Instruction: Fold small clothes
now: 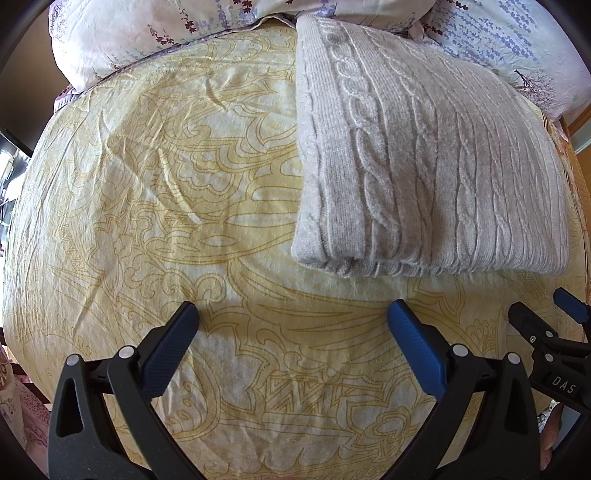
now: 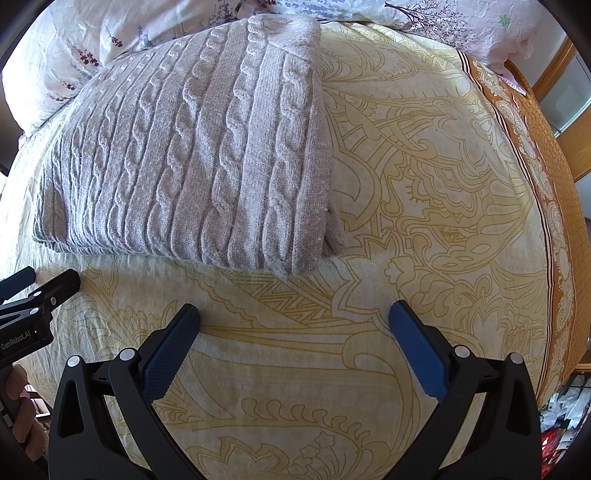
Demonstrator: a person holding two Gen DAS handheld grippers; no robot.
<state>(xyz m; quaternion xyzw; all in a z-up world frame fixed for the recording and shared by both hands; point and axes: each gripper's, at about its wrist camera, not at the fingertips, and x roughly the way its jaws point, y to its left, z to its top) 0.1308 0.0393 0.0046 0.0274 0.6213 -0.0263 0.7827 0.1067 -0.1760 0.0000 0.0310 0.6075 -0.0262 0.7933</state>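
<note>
The pale grey-beige cable-knit sweater (image 1: 424,158) is lying folded into a thick, tidy rectangle on the yellow bedsheet printed with ochre paisley linework (image 1: 166,184). Raised rope-like cables are running lengthwise along it, alternating with flat ribbed bands, and the yarn is looking soft and slightly fuzzy. Its near edge is showing stacked layers, with a darker under-layer peeking out below the top fold. In your right wrist view the same sweater (image 2: 199,155) is sitting to the upper left, its near right corner rounded and bulging a little where the layers are doubling over. Its far end is reaching up toward the white floral-printed pillows (image 1: 147,33) at the head of the bed.

You are holding your left gripper (image 1: 293,314) just short of the sweater's near edge, above bare sheet, its black arms with blue pads spread wide and gripping nothing. Your right gripper (image 2: 295,314) is hovering likewise over the sheet, near the sweater's right corner without touching it, its fingers also standing wide apart and empty. Each gripper is appearing at the edge of the other's view. An orange patterned border (image 2: 554,206) is running along the sheet's right side.
</note>
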